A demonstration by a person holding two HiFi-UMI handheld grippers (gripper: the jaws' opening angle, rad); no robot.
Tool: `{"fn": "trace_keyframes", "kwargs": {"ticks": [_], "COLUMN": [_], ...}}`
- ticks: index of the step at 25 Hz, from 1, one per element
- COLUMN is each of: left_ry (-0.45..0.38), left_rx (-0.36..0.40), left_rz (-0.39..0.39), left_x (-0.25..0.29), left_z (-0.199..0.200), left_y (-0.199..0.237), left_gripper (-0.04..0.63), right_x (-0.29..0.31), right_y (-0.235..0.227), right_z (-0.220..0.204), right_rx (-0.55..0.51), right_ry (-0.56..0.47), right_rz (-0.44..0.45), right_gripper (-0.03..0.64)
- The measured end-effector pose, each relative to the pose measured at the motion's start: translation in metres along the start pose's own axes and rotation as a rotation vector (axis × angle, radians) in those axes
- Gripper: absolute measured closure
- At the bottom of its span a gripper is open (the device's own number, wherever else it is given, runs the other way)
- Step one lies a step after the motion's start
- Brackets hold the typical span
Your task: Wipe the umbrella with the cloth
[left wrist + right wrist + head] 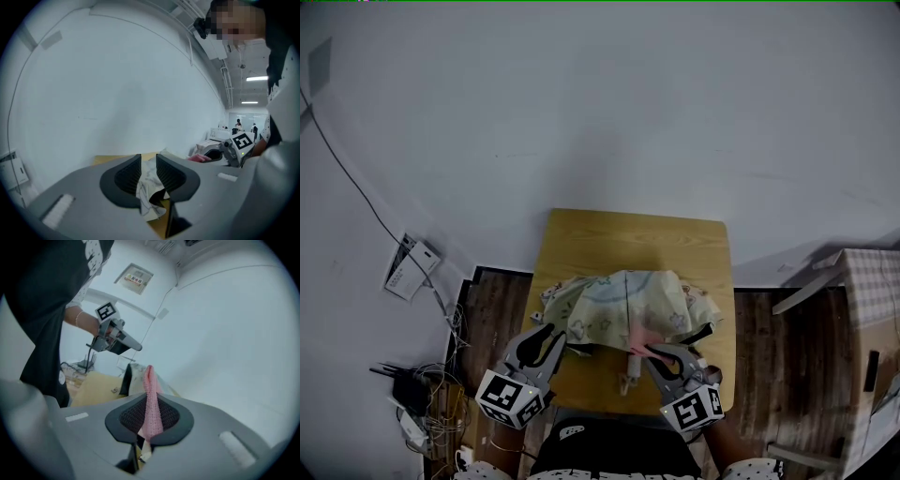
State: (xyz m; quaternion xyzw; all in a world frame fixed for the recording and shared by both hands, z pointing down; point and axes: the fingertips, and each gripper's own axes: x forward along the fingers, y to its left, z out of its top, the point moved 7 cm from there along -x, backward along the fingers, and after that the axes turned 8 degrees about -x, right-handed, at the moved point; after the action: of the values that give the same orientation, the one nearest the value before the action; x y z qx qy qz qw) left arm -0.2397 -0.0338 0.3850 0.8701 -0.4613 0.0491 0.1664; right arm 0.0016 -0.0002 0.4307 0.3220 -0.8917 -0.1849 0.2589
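Wiping looks barely begun, by my judgement: the umbrella (623, 302) lies collapsed in a crumpled heap on the near half of the wooden table (628, 239). Its pale handle (628, 378) points toward me, and nearly all of its printed surface is left to go over. My right tongs (149, 405) are clenched on a strip of the pink cloth (151, 394), held at the umbrella's near right edge. My left tongs (148, 164) stand partly parted at its near left edge, with a fold of umbrella fabric (149, 190) lying loose between the pads, not pinched.
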Motion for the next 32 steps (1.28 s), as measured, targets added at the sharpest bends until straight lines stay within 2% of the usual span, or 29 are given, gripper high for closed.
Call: {"fn": "trace_keyframes", "kwargs": {"ticks": [4,8,13,18,24,32], "left_ry": [-0.007,0.023,0.085,0.181,0.267,0.271], "left_rx": [0.107,0.124,0.156,0.287,0.364,0.482], "left_rz": [-0.045,-0.138,-0.246,-0.290,-0.240,-0.187], "left_x": [0.007,0.032,0.067,0.105,0.148,0.181], "left_z": [0.010,0.001,-0.017,-0.041,-0.074,-0.090], "left_y": [-0.025,-0.057,-0.100,-0.132,-0.150,-0.169], "left_gripper": [0.488,0.486,0.474,0.454,0.406,0.339], "right_x": [-0.029,-0.059,-0.091,-0.118,-0.150,-0.180], "right_y": [-0.035,-0.053,-0.061,-0.057,-0.050,-0.048], "right_z": [0.005,-0.011,-0.032,-0.047,-0.063,-0.073], "right_rx": [0.170,0.280,0.358,0.399,0.431,0.459], "right_ry": [-0.101,-0.049,-0.025,0.018,0.076,0.143], "right_rz": [-0.252,-0.385,-0.460,-0.511,-0.561,-0.625], "right_gripper": [0.583,0.583,0.583,0.583,0.583,0.583]}}
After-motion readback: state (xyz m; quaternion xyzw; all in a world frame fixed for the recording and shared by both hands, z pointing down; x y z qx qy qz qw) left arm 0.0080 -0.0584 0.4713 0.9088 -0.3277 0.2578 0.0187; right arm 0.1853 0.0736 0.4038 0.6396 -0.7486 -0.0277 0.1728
